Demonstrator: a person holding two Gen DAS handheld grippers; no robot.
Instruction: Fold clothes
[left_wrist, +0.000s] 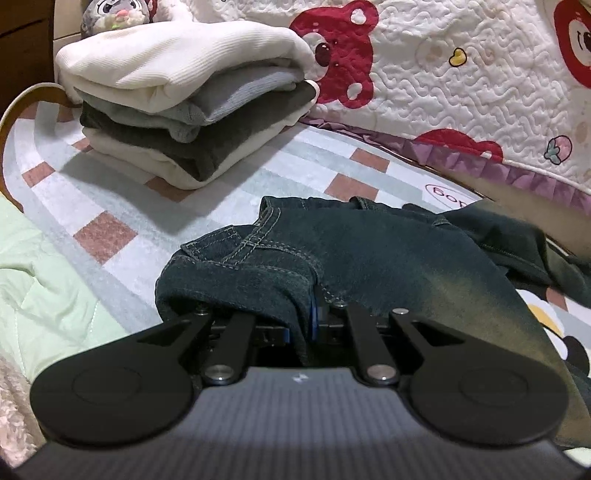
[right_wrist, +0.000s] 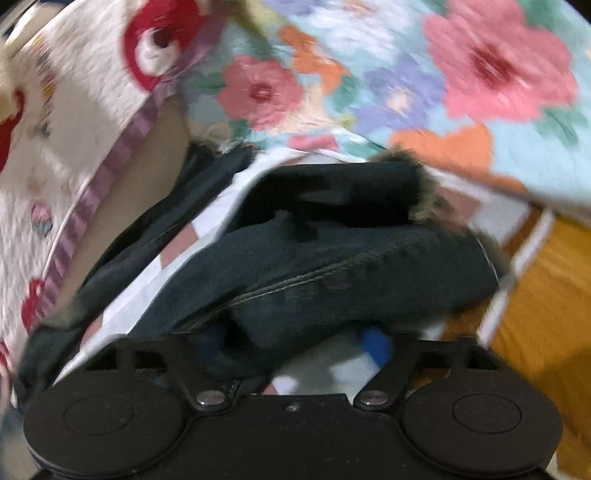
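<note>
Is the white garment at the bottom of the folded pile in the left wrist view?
No, the white garment lies on top of the folded pile, above grey and dark layers.

Home bedroom — bear-print quilt (left_wrist: 443, 74), plush toy (left_wrist: 114, 14), folded clothes stack (left_wrist: 177, 110) on checked mat (left_wrist: 110, 192).

one pair of jeans (left_wrist: 369, 251), one stack (left_wrist: 184, 107) of about five folded garments, one plush toy (left_wrist: 114, 14), two quilts, two grippers.
</note>
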